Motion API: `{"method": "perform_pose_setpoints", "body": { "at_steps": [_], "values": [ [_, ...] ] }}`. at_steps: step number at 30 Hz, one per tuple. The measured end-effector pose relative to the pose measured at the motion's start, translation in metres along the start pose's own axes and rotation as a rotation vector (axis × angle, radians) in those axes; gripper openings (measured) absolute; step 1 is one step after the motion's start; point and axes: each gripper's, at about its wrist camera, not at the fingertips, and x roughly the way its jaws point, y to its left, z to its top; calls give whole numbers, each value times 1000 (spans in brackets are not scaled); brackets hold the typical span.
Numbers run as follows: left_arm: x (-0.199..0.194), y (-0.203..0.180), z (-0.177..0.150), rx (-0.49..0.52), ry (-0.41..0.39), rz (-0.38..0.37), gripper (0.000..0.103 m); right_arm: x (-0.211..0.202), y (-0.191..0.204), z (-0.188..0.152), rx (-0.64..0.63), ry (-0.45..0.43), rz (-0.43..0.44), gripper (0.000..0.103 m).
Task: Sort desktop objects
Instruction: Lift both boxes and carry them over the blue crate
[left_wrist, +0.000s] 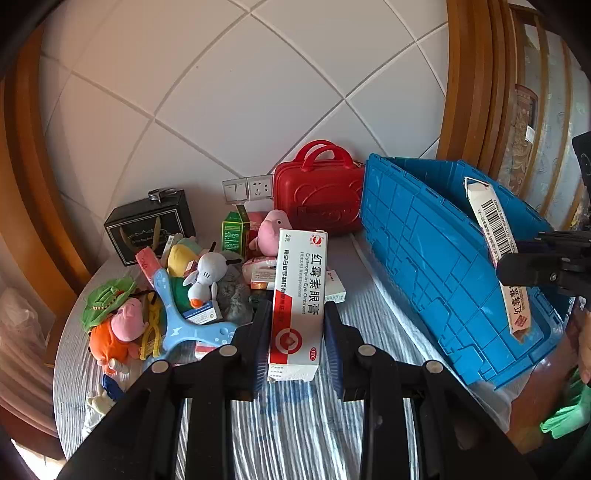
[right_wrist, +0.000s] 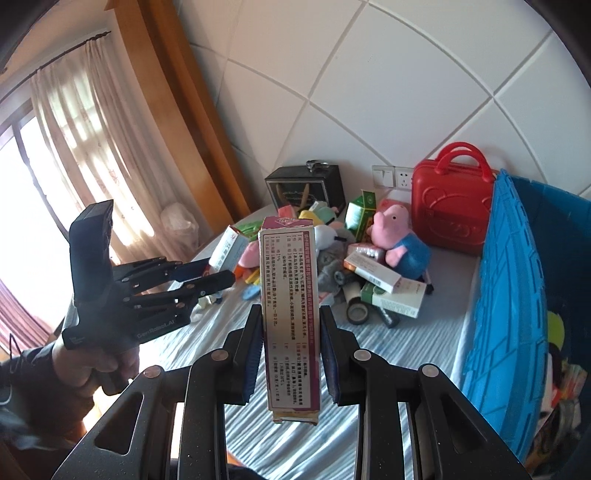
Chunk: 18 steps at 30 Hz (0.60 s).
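My left gripper (left_wrist: 297, 314) is shut on a white and red eye ointment box (left_wrist: 297, 306), held upright above the striped table. My right gripper (right_wrist: 290, 317) is shut on a long pinkish medicine box (right_wrist: 290, 314), also upright and lifted. In the left wrist view that same medicine box (left_wrist: 495, 254) and the right gripper's black fingers (left_wrist: 543, 266) hang over the blue crate (left_wrist: 436, 258) at the right. In the right wrist view the left gripper (right_wrist: 207, 271) and its ointment box (right_wrist: 229, 253) are at the left, with a hand around the handle.
A heap of plush toys (left_wrist: 192, 280), small boxes and a blue boomerang (left_wrist: 184, 317) lies at the back left. A red case (left_wrist: 321, 199) and a black box (left_wrist: 147, 225) stand by the tiled wall. The blue crate (right_wrist: 506, 314) holds items inside. A tape roll (right_wrist: 357, 314) lies near the pile.
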Motion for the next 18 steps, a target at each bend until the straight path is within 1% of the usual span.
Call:
{"method": "perform_pose_setpoints", "body": {
  "at_steps": [11, 18],
  "values": [
    [3, -60, 33, 64, -29, -30, 27, -48, -44, -6, 53, -67, -25, 28],
    [10, -103, 59, 131, -52, -74, 27, -81, -79, -16, 107, -111, -80, 28]
  ]
}}
